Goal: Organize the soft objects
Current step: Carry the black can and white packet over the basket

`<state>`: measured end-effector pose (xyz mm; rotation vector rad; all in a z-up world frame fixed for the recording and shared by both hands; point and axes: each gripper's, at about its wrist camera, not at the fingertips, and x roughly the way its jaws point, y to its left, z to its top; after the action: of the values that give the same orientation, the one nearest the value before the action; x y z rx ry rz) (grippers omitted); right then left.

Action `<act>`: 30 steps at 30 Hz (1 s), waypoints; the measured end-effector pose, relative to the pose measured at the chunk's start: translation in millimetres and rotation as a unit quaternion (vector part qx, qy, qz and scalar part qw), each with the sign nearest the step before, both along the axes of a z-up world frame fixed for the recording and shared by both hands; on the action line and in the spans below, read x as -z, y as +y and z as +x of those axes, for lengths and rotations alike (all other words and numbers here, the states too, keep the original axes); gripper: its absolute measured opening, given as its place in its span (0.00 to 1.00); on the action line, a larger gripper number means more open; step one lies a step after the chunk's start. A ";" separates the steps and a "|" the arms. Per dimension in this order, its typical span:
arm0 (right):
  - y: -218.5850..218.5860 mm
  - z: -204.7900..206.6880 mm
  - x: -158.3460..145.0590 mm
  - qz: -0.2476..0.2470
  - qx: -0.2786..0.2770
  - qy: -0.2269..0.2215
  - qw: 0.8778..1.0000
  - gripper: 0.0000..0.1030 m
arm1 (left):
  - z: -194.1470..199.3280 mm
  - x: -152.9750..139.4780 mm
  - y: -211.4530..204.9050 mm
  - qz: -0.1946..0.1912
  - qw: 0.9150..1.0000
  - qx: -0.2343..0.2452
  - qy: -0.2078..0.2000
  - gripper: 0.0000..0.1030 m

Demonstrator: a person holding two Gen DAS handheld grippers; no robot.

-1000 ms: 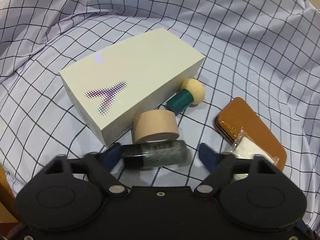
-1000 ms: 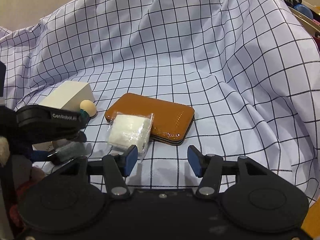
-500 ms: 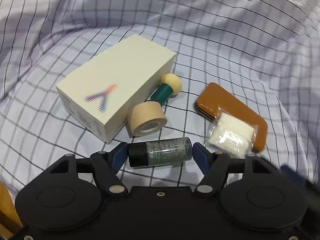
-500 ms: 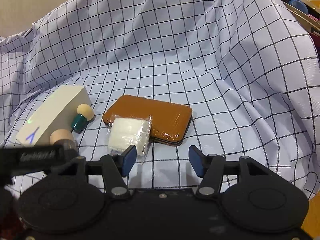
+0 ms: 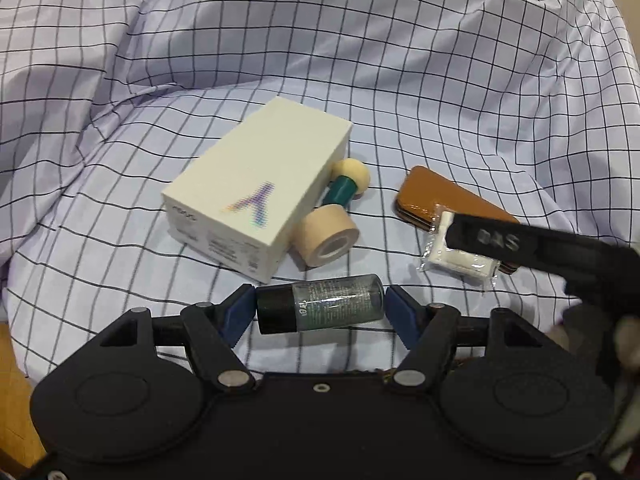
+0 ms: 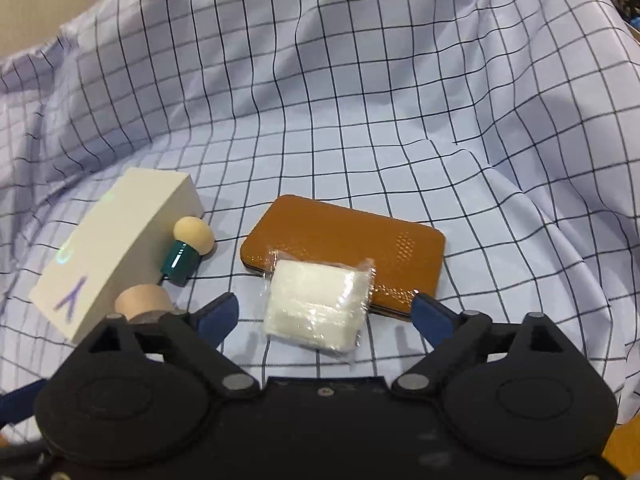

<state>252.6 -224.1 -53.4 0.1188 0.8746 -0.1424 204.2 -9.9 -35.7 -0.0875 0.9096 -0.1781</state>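
Observation:
My left gripper (image 5: pixel 320 314) is shut on a small dark green bottle (image 5: pixel 320 308), gripped end to end between the blue pads and held above the checked cloth (image 5: pixel 360 80). My right gripper (image 6: pixel 324 316) is opening its jaws wide. A white plastic-wrapped soft pad (image 6: pixel 316 304) lies between the fingers, and neither pad touches it. The pad rests partly on a brown leather wallet (image 6: pixel 352 244). In the left wrist view one of the right gripper's fingers (image 5: pixel 484 238) crosses over the white pad (image 5: pixel 452 260) and the wallet (image 5: pixel 436 196).
A cream box (image 5: pixel 256 188) lies to the left, with a tan tape roll (image 5: pixel 326 236) and a green-handled sponge-tipped applicator (image 5: pixel 346 184) against its side. The box (image 6: pixel 112 256), roll (image 6: pixel 144 300) and applicator (image 6: pixel 188 248) also show at the left of the right wrist view. The cloth rises in folds behind.
The left gripper has risen and drawn back with the bottle. The right gripper's jaws have spread from narrow to wide, and it has shifted so the white pad sits between them.

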 end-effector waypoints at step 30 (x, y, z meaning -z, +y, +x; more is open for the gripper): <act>-4.1 -63.3 -34.3 0.014 -0.019 -0.026 0.999 0.56 | -52.6 -16.6 13.7 -0.007 1.000 -0.006 -0.023 0.64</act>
<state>189.3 -228.1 -19.1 0.1321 0.8268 -0.0908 151.6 3.9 -19.0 -0.1011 0.8625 -0.1745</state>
